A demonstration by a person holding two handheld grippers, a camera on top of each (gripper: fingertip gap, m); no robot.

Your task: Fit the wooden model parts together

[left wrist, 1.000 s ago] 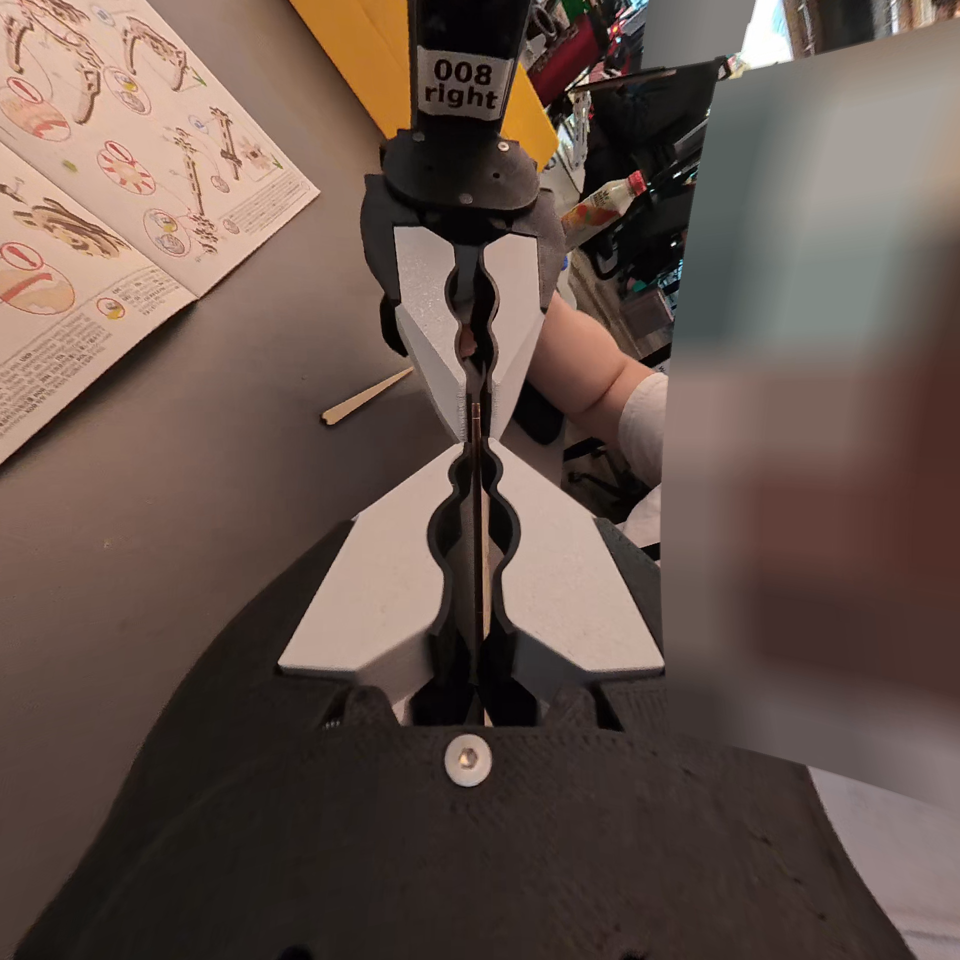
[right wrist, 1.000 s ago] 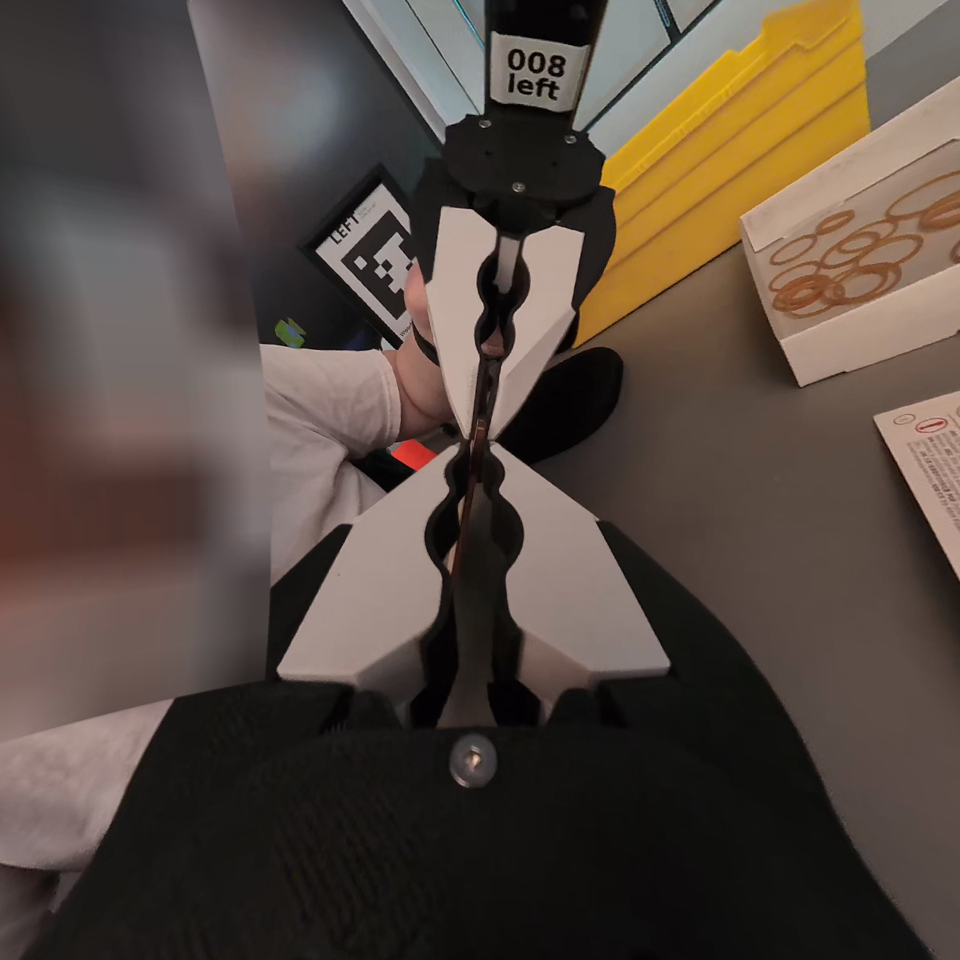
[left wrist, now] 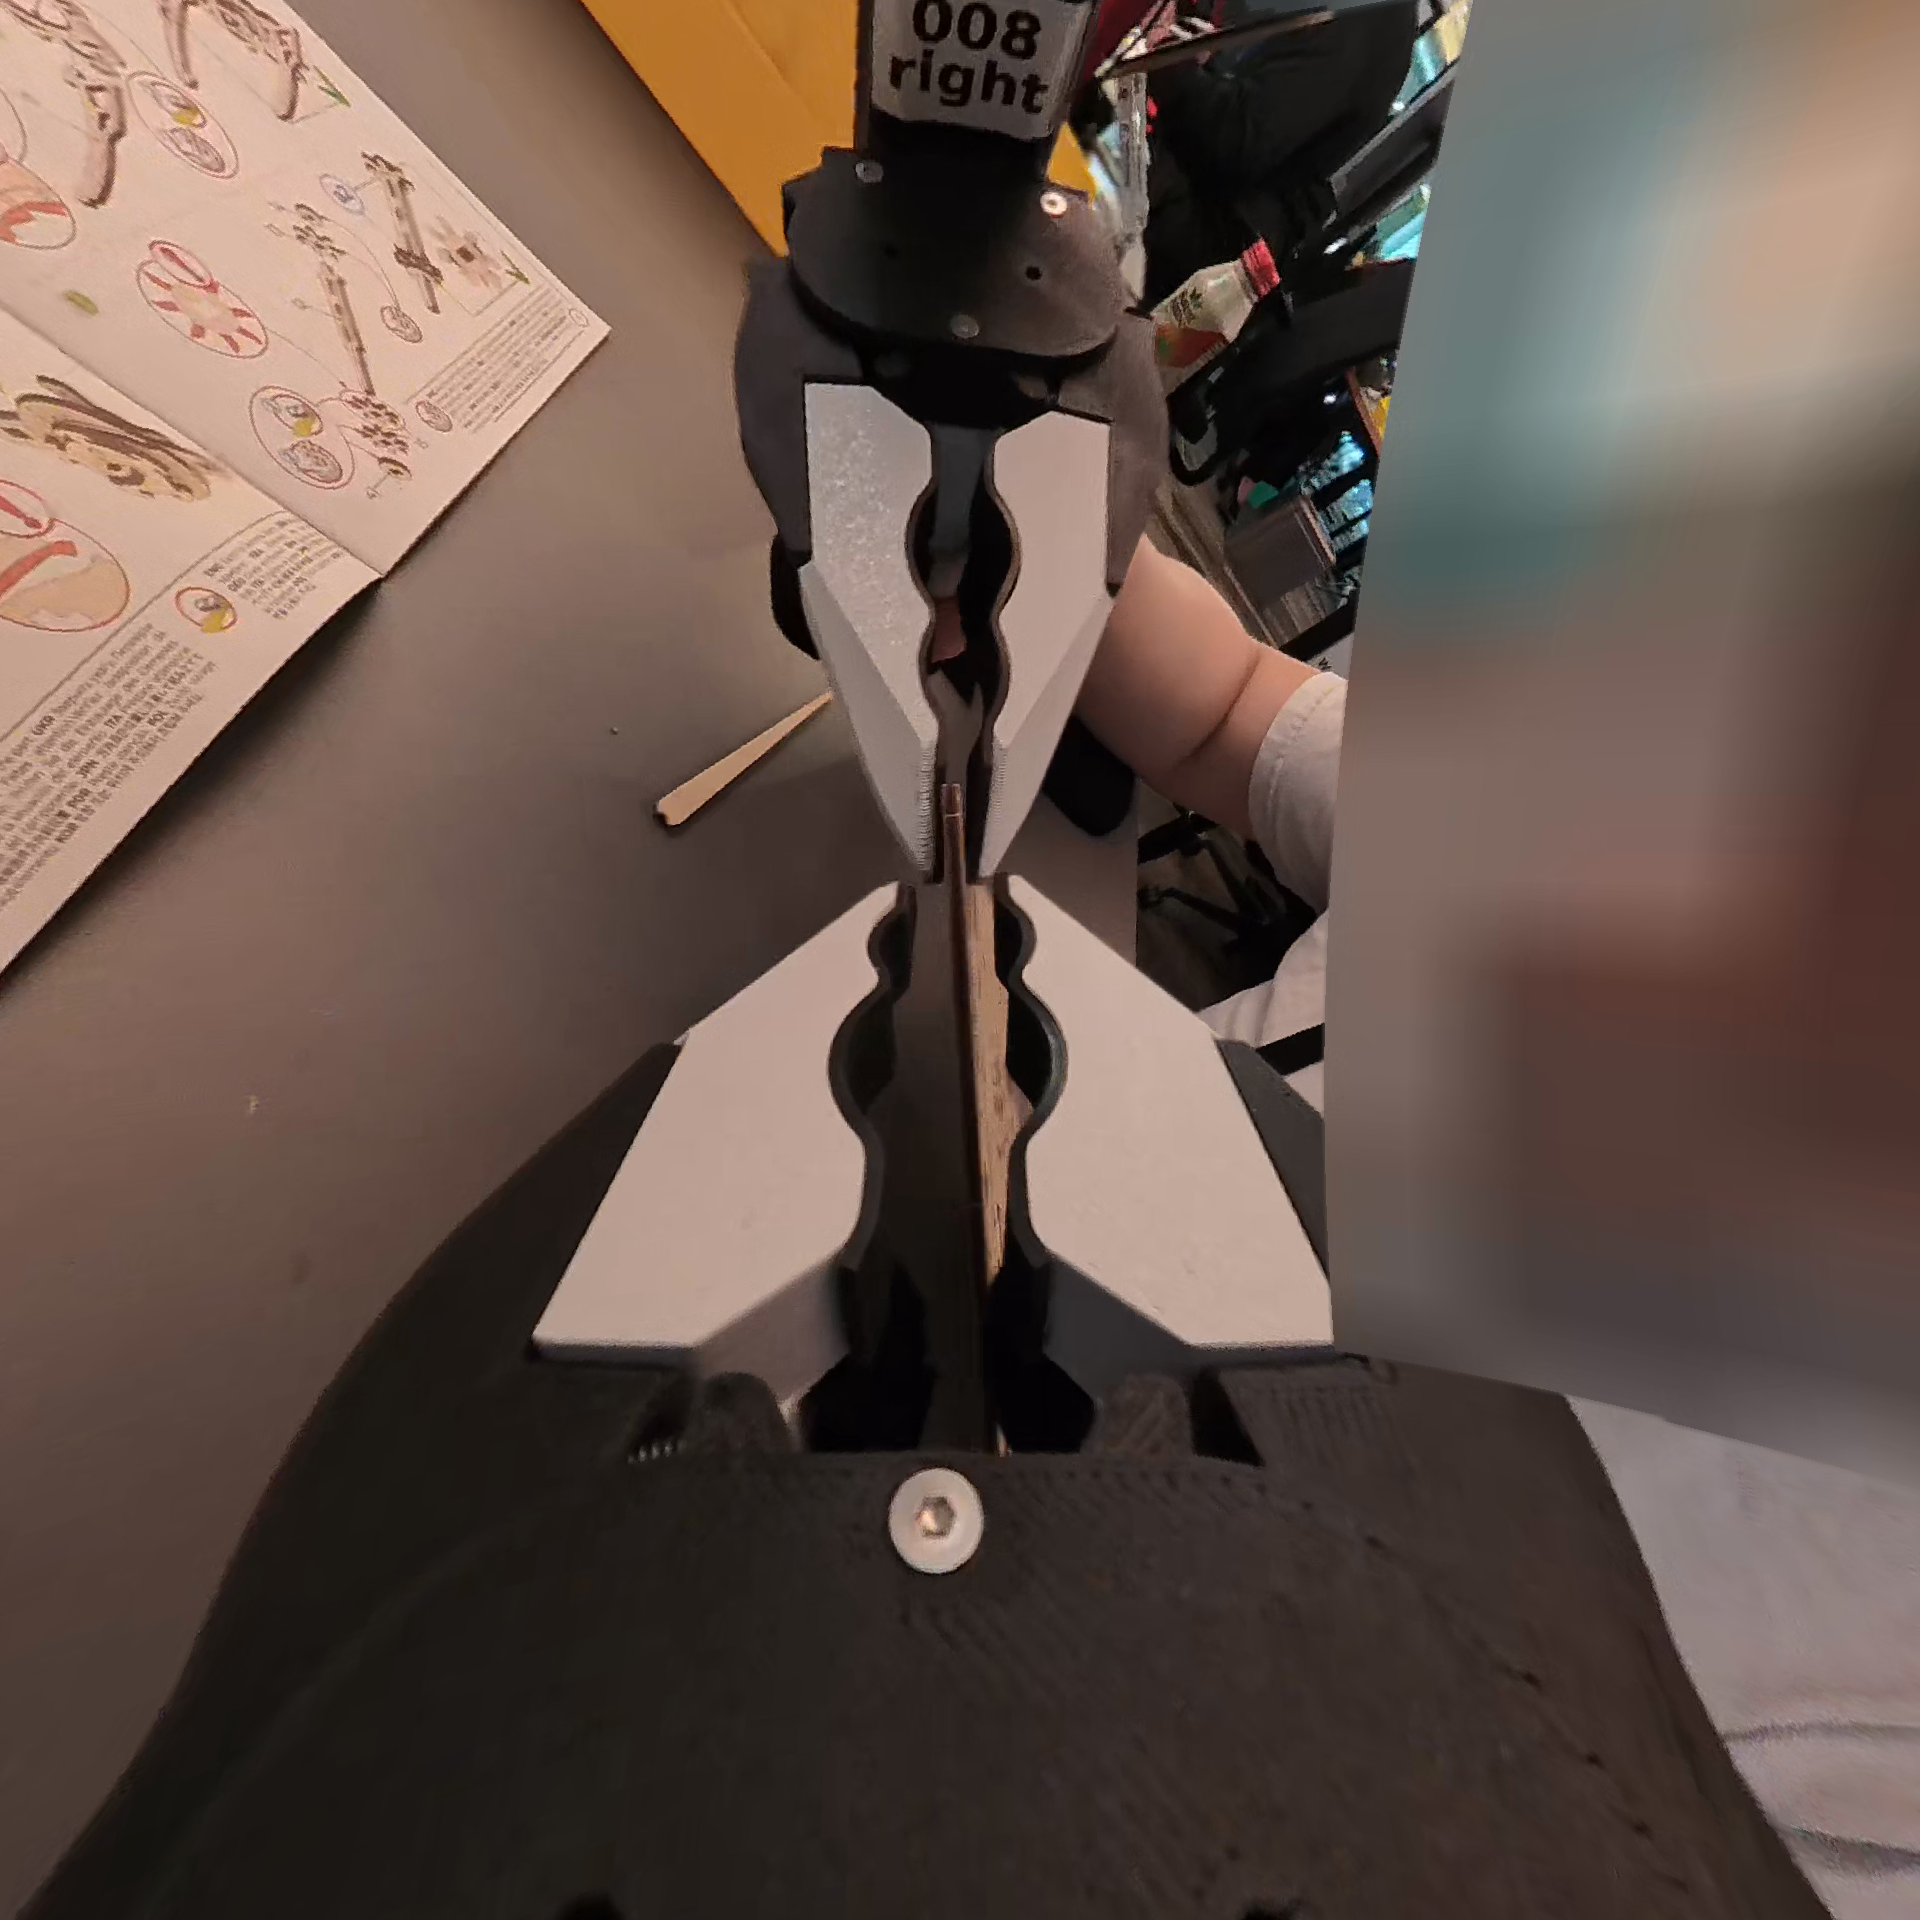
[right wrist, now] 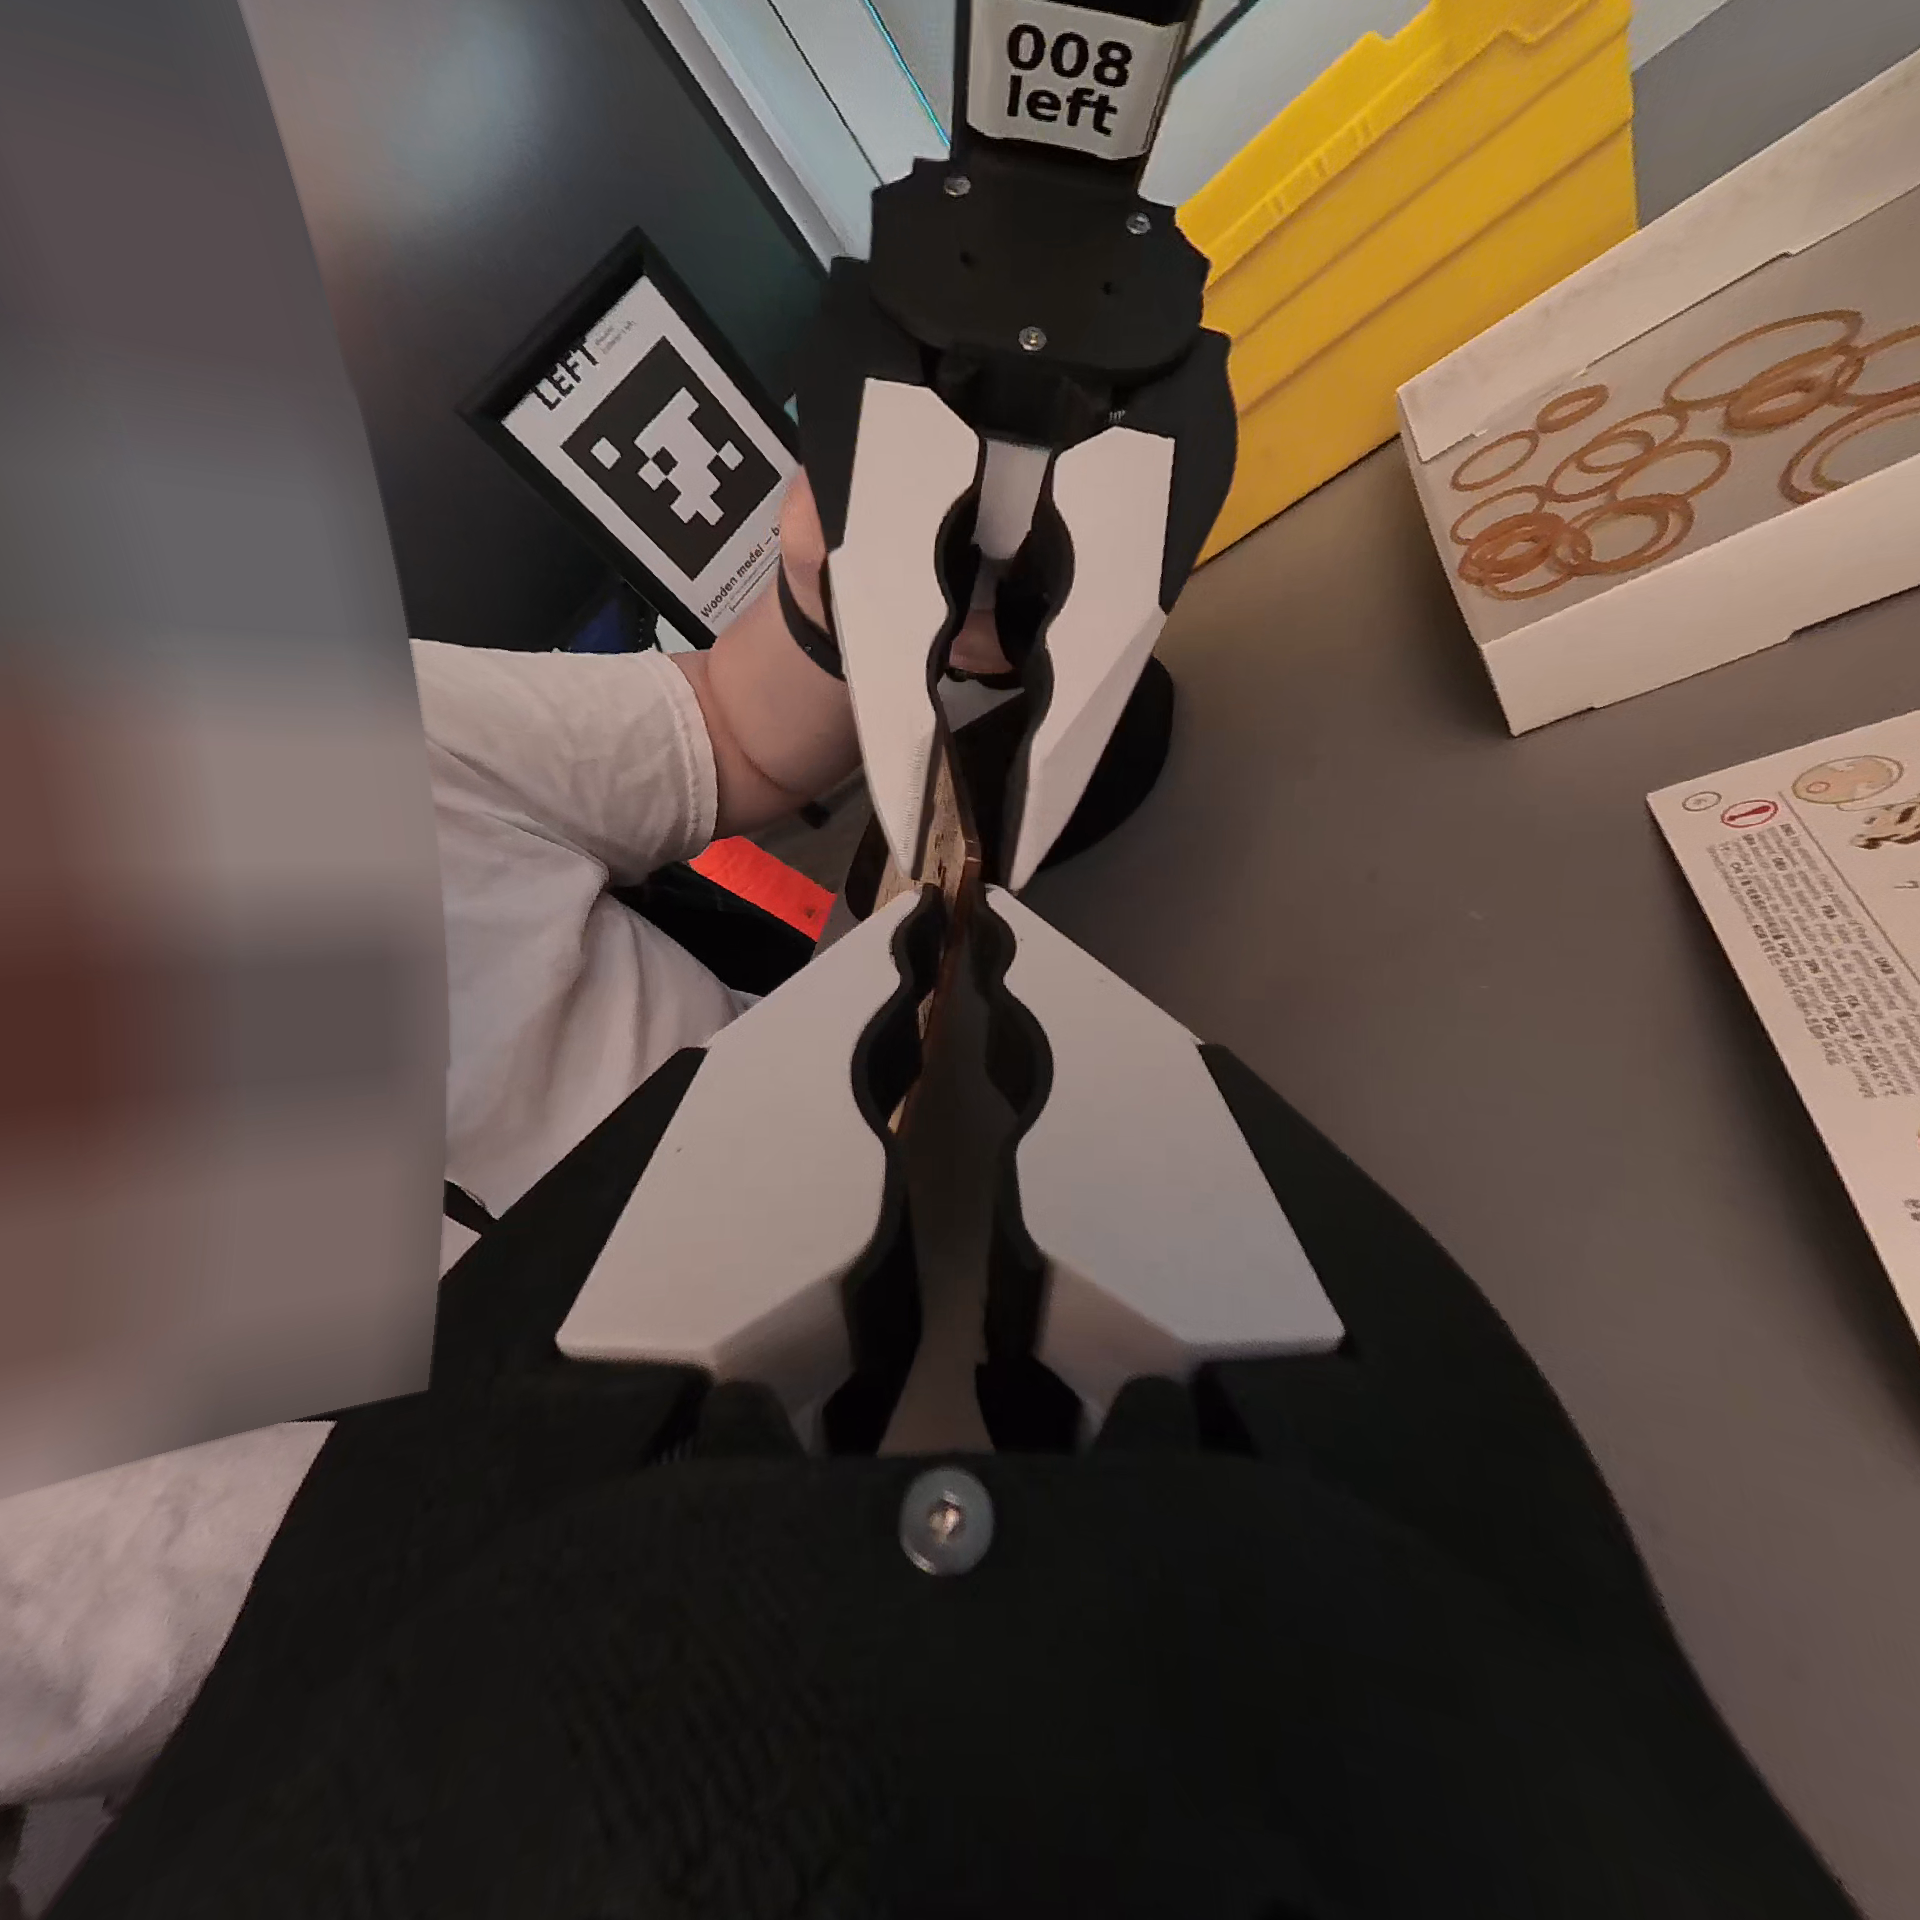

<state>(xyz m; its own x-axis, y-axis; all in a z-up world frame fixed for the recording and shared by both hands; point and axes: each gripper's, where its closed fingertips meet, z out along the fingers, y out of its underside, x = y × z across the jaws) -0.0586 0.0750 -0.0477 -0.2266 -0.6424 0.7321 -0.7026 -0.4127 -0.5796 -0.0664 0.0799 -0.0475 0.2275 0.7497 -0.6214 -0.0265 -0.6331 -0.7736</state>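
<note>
Thin brown plywood model parts [right wrist: 951, 852] meet edge to edge in the air between our tips, closer than a second ago, so mating looks near | left gripper [left wrist: 954, 883] and right gripper [right wrist: 948, 896] each clamp narrowly on one | grey table [left wrist: 416, 935] below, table edge near, loose wooden sliver [left wrist: 743, 758] and instruction sheet [left wrist: 260, 364] well apart

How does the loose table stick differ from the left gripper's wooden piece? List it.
The loose stick lies flat on the table, untouched; the wooden piece stands edge-on, clamped in the left gripper. The stick is pale and tapered; the piece shows darker edges. Both are thin wood.
</note>
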